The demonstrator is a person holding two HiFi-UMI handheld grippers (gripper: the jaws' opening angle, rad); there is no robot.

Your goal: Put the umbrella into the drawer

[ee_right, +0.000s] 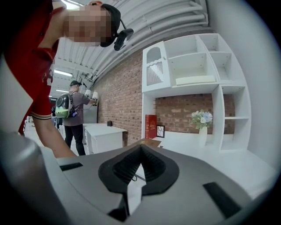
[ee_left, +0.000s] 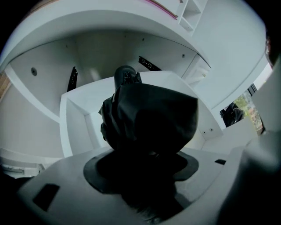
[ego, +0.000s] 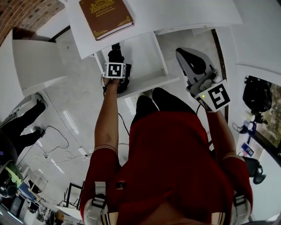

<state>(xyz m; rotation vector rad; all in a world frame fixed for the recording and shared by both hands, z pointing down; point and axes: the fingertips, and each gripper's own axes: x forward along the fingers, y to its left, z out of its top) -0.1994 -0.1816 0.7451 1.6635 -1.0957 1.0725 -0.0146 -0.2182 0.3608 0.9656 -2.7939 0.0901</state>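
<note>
Red short-sleeved shirt (ego: 175,145) with striped cuffs (ego: 105,148), grey shoulder straps (ego: 97,203) at 5 and 7 o'clock — grey right gripper (ego: 183,52), black-and-white marker cube (ego: 218,96).

One umbrella (ee_left: 149,118), one open drawer (ego: 147,55), one brown book (ego: 105,17), one vase (ee_right: 202,136), two grippers (ego: 115,61) (ego: 182,53).

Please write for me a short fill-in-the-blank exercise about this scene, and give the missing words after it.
1. The left gripper is shut on a black ____.
2. The drawer under that gripper is ____.
3. On the white top above the drawer lies a brown ____.
4. The right gripper holds ____.

Missing words: umbrella; open; book; nothing.
</note>
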